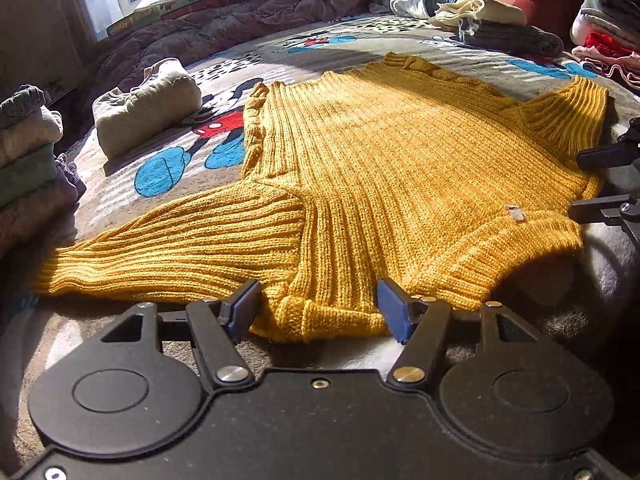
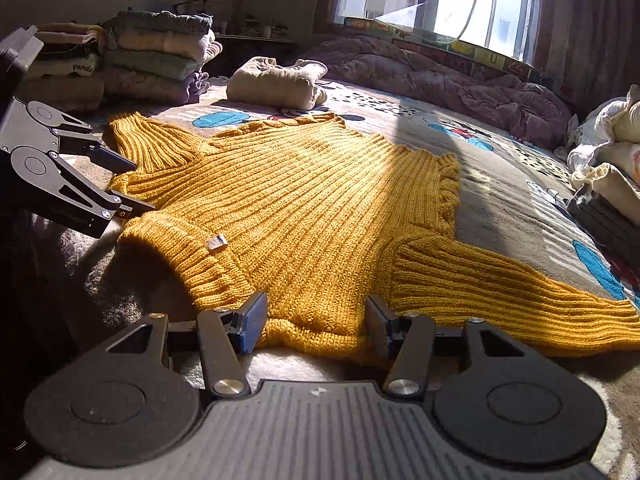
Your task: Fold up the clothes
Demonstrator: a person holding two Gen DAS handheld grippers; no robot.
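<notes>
Both grippers stood with jaws apart at the near edge of the mustard knit sweater [image 1: 384,168], pads clear of it: left gripper [image 1: 320,312] beside one shoulder, right gripper [image 2: 316,322] beside the other. Sweater lay flat on the cartoon-print blanket [image 1: 168,176].

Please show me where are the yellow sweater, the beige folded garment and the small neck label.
yellow sweater [image 1: 380,152]: left wrist view, middle of body.
beige folded garment [image 2: 276,82]: right wrist view, its top.
neck label [image 2: 217,243]: right wrist view, its centre.

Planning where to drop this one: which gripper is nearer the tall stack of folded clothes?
Left. The left gripper sits at the yellow sweater's shoulder on the stack's side; the right gripper is at the other shoulder.
</notes>
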